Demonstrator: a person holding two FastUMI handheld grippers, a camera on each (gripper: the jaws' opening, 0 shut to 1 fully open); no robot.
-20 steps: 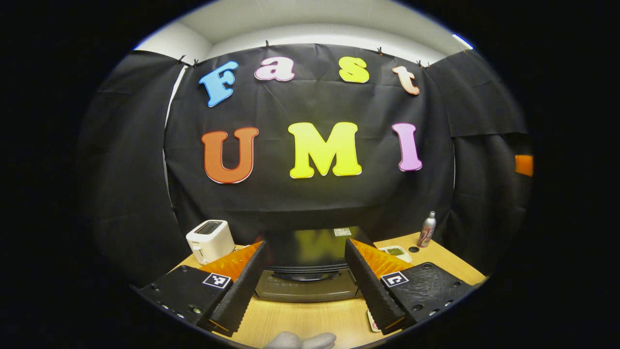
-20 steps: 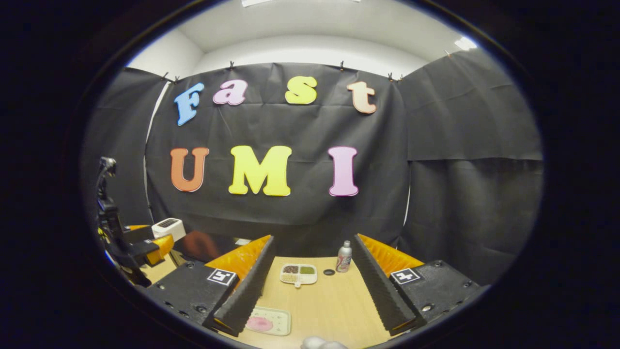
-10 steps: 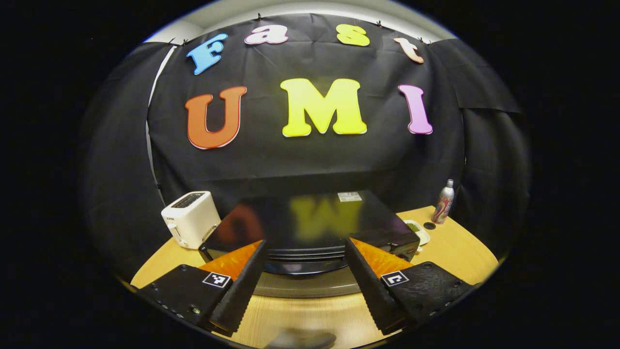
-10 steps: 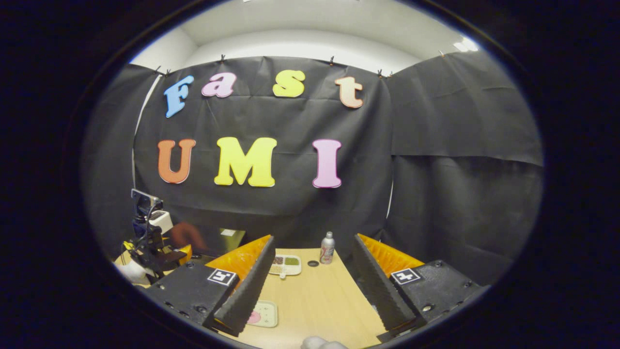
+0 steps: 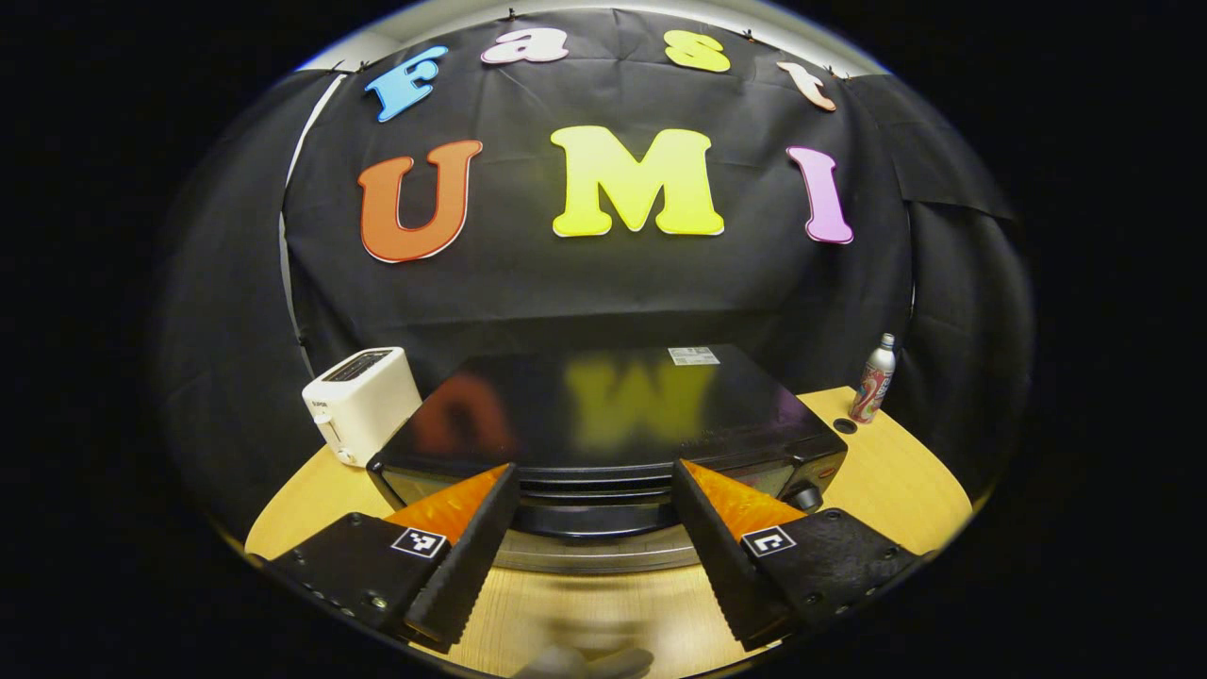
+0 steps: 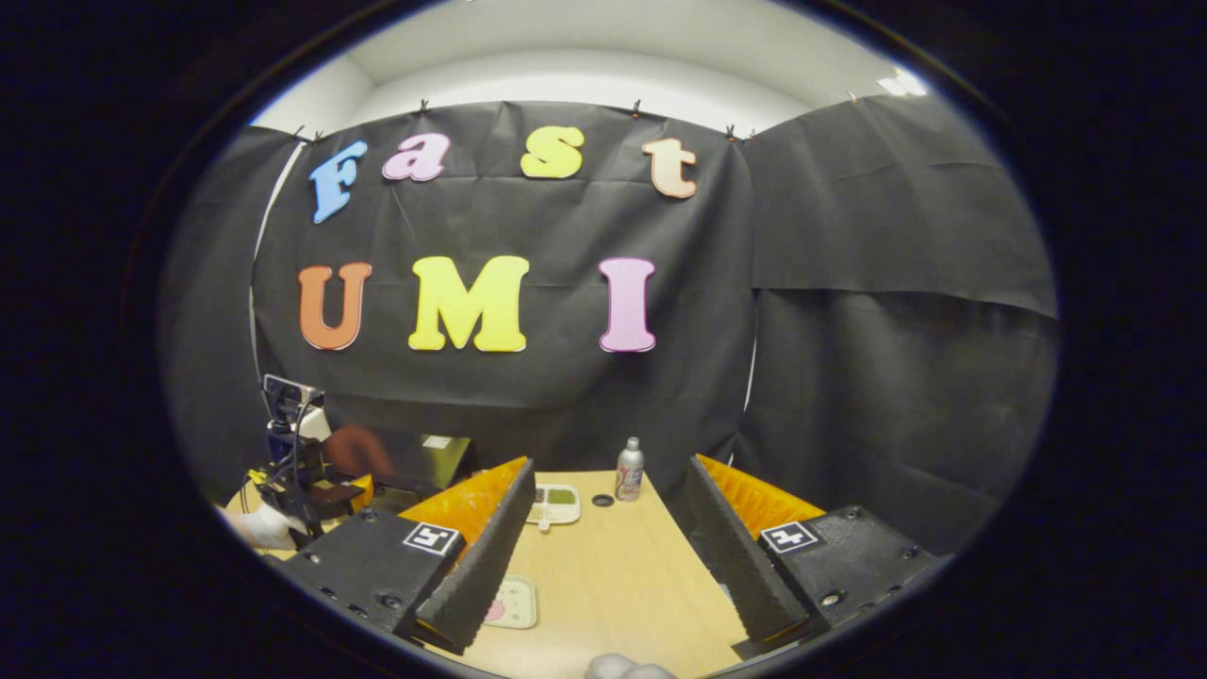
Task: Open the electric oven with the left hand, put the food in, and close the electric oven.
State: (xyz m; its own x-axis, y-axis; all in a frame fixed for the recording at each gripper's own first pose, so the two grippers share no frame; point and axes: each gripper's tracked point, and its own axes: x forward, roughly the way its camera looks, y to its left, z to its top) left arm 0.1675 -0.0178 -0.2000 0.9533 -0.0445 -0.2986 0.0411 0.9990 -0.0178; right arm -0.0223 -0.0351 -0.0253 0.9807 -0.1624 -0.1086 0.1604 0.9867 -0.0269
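Left tool (image 5: pixel 596 542) spread wide, level, facing electric oven (image 5: pixel 603 424) front; right tool (image 6: pixel 603 552) wide, hovering over table (image 6: pixel 613 585).

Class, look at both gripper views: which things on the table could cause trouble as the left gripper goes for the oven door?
The left gripper is open in front of the closed electric oven; a grab that misses the handle might shove the oven back. The white toaster stands close beside the oven and might be bumped. A door dropping open could hit the gripper below it.

1 oven (image 5: pixel 603 415), 1 toaster (image 5: pixel 363 404), 1 bottle (image 5: pixel 874 379)
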